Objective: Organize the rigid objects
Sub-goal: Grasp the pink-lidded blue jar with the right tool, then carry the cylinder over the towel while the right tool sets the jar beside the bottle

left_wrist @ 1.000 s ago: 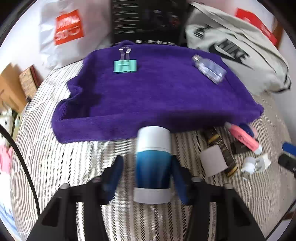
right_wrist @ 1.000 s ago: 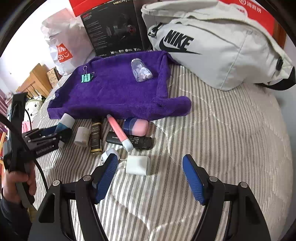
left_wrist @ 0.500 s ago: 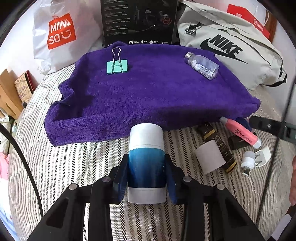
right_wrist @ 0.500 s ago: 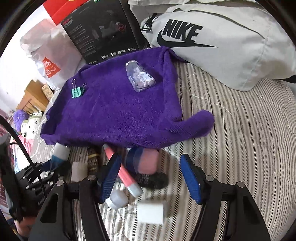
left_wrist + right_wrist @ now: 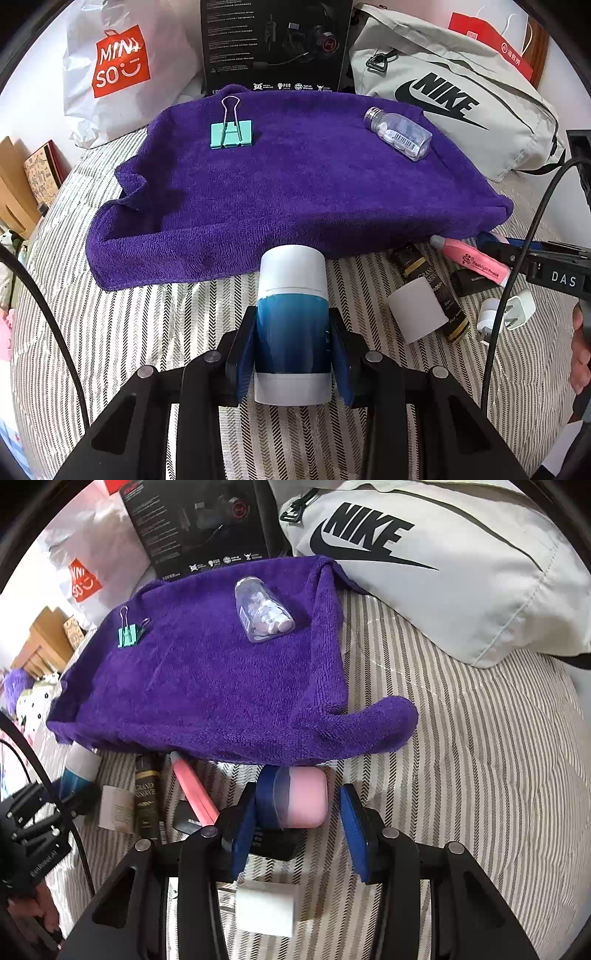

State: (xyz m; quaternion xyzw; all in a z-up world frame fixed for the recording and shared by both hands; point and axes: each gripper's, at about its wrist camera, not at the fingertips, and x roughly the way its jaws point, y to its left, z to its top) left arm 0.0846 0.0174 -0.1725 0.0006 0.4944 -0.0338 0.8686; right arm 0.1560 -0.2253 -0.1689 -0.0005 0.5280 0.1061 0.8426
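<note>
In the left wrist view my left gripper is shut on a blue stick container with white cap, just in front of the purple towel. A teal binder clip and a clear pill bottle lie on the towel. In the right wrist view my right gripper is open and straddles a pink and blue case at the towel's near edge. Its right pad stands apart from the case. A pink highlighter, a dark tube and a white plug lie close by.
Everything rests on a striped bed cover. A grey Nike bag, a black box and a white shopping bag stand behind the towel. A white roll and a white charger lie right of the stick.
My left gripper has shut on the blue stick container. My right gripper has moved forward over the loose items and now straddles the pink and blue case.
</note>
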